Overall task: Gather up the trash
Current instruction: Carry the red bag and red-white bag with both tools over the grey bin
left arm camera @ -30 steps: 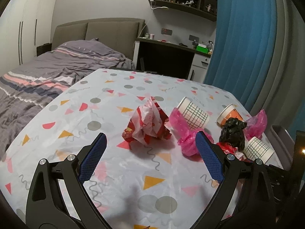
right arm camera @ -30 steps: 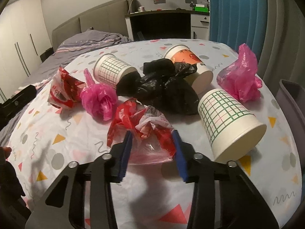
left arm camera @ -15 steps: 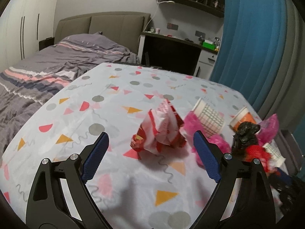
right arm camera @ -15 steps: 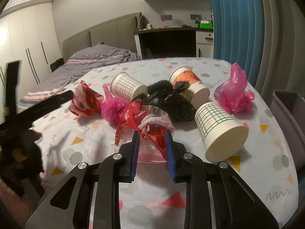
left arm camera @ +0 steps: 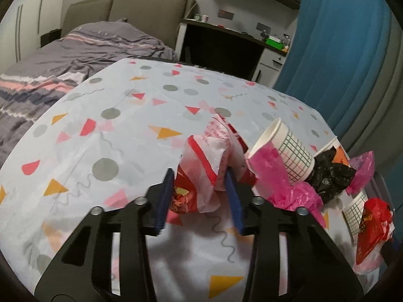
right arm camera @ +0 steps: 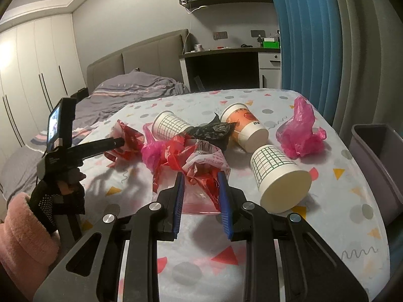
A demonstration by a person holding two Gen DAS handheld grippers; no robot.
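Note:
My left gripper (left arm camera: 200,178) is shut on a crumpled red and white wrapper (left arm camera: 209,161) on the patterned tablecloth (left arm camera: 113,130). My right gripper (right arm camera: 200,183) is shut on a crumpled red plastic bag (right arm camera: 201,166) and holds it above the table; that bag also shows at the right edge of the left wrist view (left arm camera: 372,229). Other trash lies behind: a pink bag (right arm camera: 151,151), a black bag (right arm camera: 214,132), three paper cups (right arm camera: 277,173), (right arm camera: 168,124), (right arm camera: 245,125), and another pink bag (right arm camera: 299,136).
A grey bin (right arm camera: 380,161) stands off the table's right edge. A bed (left arm camera: 63,58) is at the left, with a desk (right arm camera: 226,68) and a blue curtain (right arm camera: 307,37) behind. The left hand-held gripper (right arm camera: 83,148) reaches in from the left.
My left gripper moved forward and closed on the red and white wrapper. My right gripper closed on the red plastic bag and lifted it a little.

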